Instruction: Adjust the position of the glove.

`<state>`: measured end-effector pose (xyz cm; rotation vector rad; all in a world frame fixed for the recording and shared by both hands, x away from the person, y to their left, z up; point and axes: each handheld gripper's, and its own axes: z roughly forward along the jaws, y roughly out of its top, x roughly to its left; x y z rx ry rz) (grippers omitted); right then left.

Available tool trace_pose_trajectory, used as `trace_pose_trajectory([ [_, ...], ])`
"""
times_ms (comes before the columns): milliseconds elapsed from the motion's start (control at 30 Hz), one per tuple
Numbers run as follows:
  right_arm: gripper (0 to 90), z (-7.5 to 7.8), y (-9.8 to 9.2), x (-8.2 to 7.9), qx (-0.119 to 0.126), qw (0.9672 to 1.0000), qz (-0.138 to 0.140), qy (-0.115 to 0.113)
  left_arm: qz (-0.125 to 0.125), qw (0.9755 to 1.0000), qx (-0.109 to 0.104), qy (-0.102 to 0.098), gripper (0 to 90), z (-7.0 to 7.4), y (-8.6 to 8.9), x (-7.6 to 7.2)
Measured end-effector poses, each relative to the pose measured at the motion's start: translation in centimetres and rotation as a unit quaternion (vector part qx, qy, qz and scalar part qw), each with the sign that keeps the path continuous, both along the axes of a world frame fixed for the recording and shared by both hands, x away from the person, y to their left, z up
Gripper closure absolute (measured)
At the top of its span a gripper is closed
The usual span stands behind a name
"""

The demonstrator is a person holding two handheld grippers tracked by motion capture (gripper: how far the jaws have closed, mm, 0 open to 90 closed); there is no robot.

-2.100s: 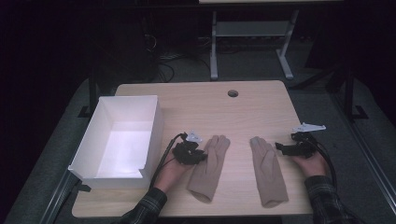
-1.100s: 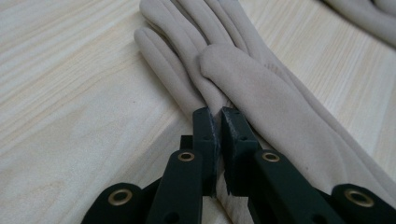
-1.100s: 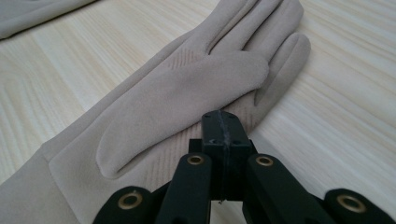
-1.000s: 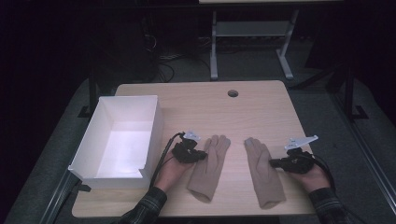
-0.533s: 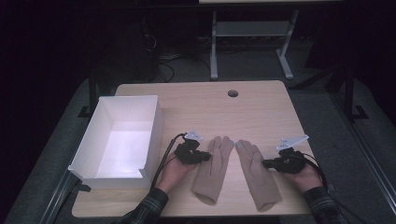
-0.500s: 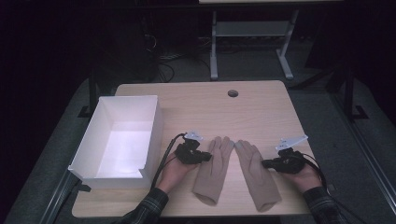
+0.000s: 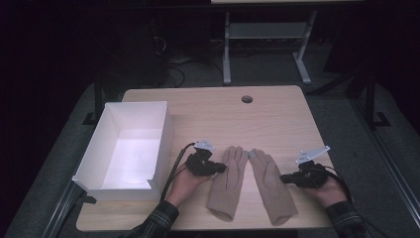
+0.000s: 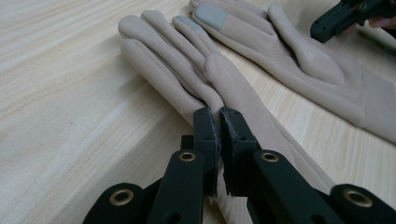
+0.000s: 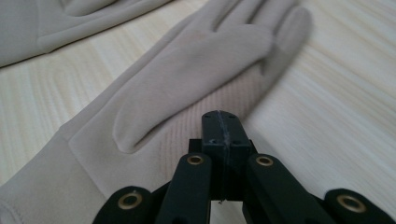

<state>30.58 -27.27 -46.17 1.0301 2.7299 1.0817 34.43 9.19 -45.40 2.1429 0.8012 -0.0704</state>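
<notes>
While both gloves (image 7: 250,183) lie together, a white box (image 7: 126,144) stands left.

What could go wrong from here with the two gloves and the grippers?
The left gripper pinches only a thin fold at the left glove edge, so the fabric may slip out when pulled. The right gripper is shut at the edge of the right glove; whether it has caught fabric is unclear, so that glove may stay behind. The gloves' fingertips nearly touch, so dragging one could shift the other.

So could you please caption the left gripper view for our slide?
Left gripper pinching the edge of one beige glove, its partner alongside.
</notes>
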Motion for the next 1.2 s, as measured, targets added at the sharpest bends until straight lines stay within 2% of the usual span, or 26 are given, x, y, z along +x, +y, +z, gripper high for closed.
trace_pose_trajectory([
  [267, 90.0, 0.1, 1.8, -0.1, 0.004, 0.9997, 0.026, 0.003, -0.003, 0.9998, -0.018, 0.003, 85.1, 0.5, 0.2, 0.0],
  [600, 90.0, -0.1, 3.7, 0.1, 0.009, 0.9987, 0.051, 0.001, -0.004, 0.9983, -0.057, 0.006, 85.1, 1.6, 0.2, 0.2],
  [833, 90.0, -0.1, 5.0, 0.2, 0.012, 0.9981, 0.061, 0.001, -0.011, 0.9978, -0.065, 0.012, 85.1, 2.0, -0.1, 0.2],
  [1200, 90.0, -0.2, 6.6, 0.6, 0.014, 0.9971, 0.075, -0.002, -0.021, 0.9973, -0.069, 0.010, 85.1, 2.5, -1.0, 0.4],
])
